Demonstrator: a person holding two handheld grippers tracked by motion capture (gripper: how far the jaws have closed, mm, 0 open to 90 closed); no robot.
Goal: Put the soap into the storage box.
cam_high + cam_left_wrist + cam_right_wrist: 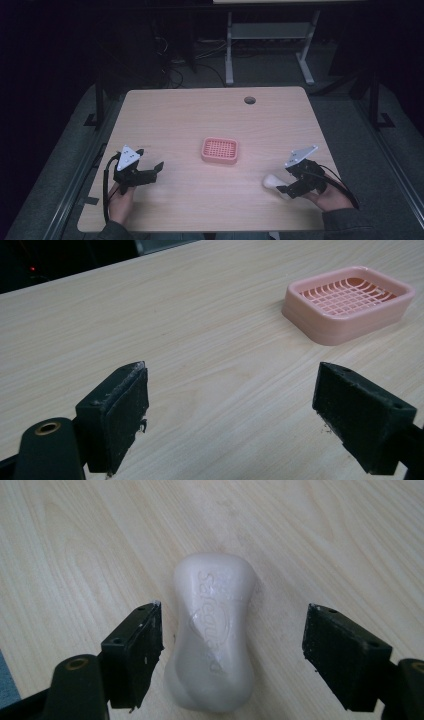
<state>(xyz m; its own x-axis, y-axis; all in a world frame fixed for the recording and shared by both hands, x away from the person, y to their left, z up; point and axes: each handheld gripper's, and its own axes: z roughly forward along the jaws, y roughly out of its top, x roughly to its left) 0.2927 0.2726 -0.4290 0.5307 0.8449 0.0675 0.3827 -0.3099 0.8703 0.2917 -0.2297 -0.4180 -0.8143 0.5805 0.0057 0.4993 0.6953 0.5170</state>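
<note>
Resting flat on the table [200, 120], a white soap bar [272, 181] lies at the lower right of the high view, just ahead of the right hand-held gripper [286, 190]. In the right gripper view the soap bar [212, 635] sits lengthwise between the two black jaws, with bare wood showing on either side of it; neither pad touches it. The jaws stand wide apart and hold nothing. Raised lettering runs along the bar's top face; the wording is too soft to read with certainty.

Left hand-held gripper [159, 167] is at the lower left of the high view, held by the person's left hand [121, 202], grey three-cornered plate on top, cable trailing back toward the table edge. In the left gripper view its jaws are likewise spread wide, nothing between them but wood grain.

Pink soap dish [219, 150], rectangular with a grid bottom, sits near the centre of the high view, between the two grippers and well apart from both. In the left gripper view the dish [350, 302] appears at the upper right of the frame, and no object lies in it. Soap bar and dish are apart, the bar to the lower right of the dish.

Right hand [331, 197] grips its tool at the lower right edge, a grey sleeve [345, 225] below it.
</note>
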